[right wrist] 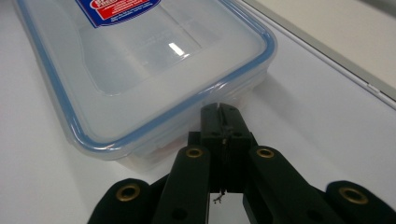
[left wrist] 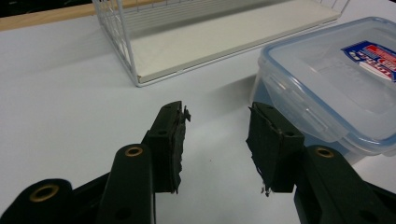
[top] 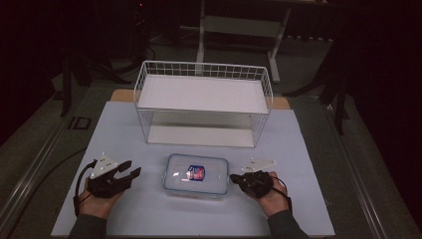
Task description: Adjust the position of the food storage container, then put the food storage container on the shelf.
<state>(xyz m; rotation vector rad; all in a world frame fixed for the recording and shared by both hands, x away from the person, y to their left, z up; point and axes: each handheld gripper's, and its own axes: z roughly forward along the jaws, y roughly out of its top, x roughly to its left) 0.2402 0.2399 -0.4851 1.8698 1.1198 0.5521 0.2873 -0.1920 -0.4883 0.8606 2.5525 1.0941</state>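
Note:
A clear plastic container (top: 196, 174) with a blue-rimmed lid and a red and blue label lies flat on the white table mat, between my two grippers. My left gripper (top: 133, 168) rests to its left, pointing toward it. In the left gripper view, the left gripper (left wrist: 217, 116) has its jaws apart with nothing between them, and the container (left wrist: 336, 79) is just to the right of them. My right gripper (top: 232, 177) is at the container's right end. In the right gripper view, the right gripper (right wrist: 220, 108) has its jaws pressed together, with the tips at the container's (right wrist: 140, 60) near edge.
A white wire rack (top: 204, 67) with two white shelf boards stands behind the container, its open side facing me. The rack's lower shelf (left wrist: 210, 42) is close ahead of the left gripper. The white mat (top: 124, 129) has bare room on both sides.

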